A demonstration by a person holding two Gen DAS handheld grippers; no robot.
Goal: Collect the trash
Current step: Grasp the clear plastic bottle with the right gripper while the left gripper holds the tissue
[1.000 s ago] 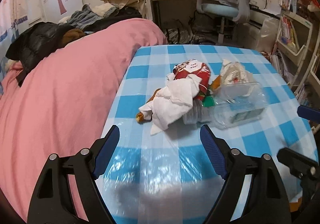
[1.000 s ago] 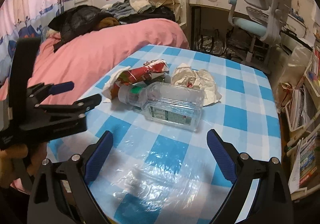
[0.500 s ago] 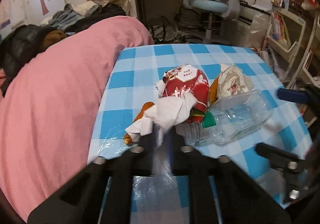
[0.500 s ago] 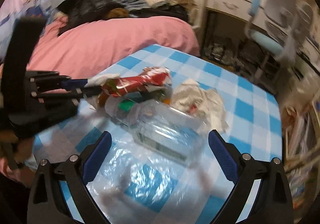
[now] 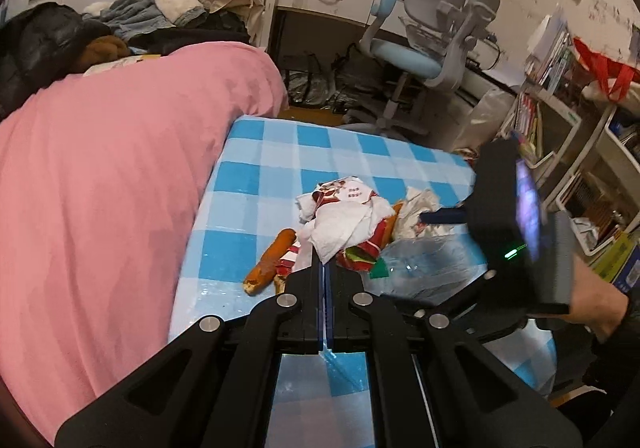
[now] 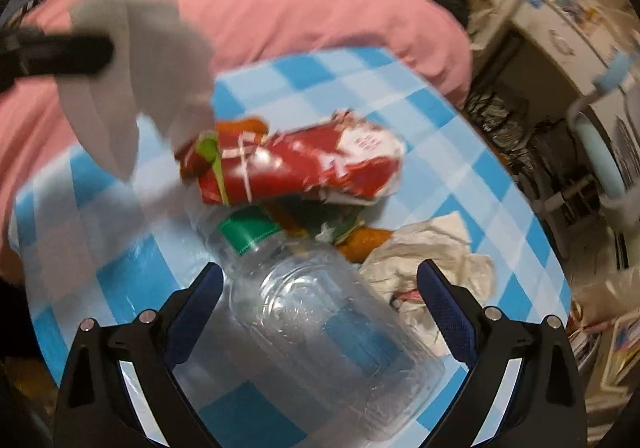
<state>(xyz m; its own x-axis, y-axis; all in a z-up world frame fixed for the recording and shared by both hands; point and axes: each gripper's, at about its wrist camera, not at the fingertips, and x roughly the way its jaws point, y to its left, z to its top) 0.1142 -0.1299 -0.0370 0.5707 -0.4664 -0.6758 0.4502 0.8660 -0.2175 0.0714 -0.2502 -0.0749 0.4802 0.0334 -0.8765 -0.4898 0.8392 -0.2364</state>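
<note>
My left gripper (image 5: pixel 323 268) is shut on a corner of a white paper tissue (image 5: pixel 344 226), which hangs lifted above the table in the right wrist view (image 6: pixel 132 60). Below it lie a red snack wrapper (image 6: pixel 304 168), a sausage piece (image 5: pixel 270 260) and a crumpled white wrapper (image 6: pixel 432 252). My right gripper (image 6: pixel 320 300) is open, its fingers (image 6: pixel 196 308) on either side of a clear plastic bottle (image 6: pixel 320 328) with a green cap, lying on the blue checked table (image 5: pixel 272 176).
A pink-covered bed (image 5: pixel 100 176) borders the table's left edge. A desk chair (image 5: pixel 424 52), a desk and bookshelves (image 5: pixel 580 152) stand beyond the table. The right gripper's body (image 5: pixel 516 232) shows at the right of the left wrist view.
My left gripper closed on the tissue and lifted it off the pile. My right gripper moved forward until the bottle lay between its open fingers.
</note>
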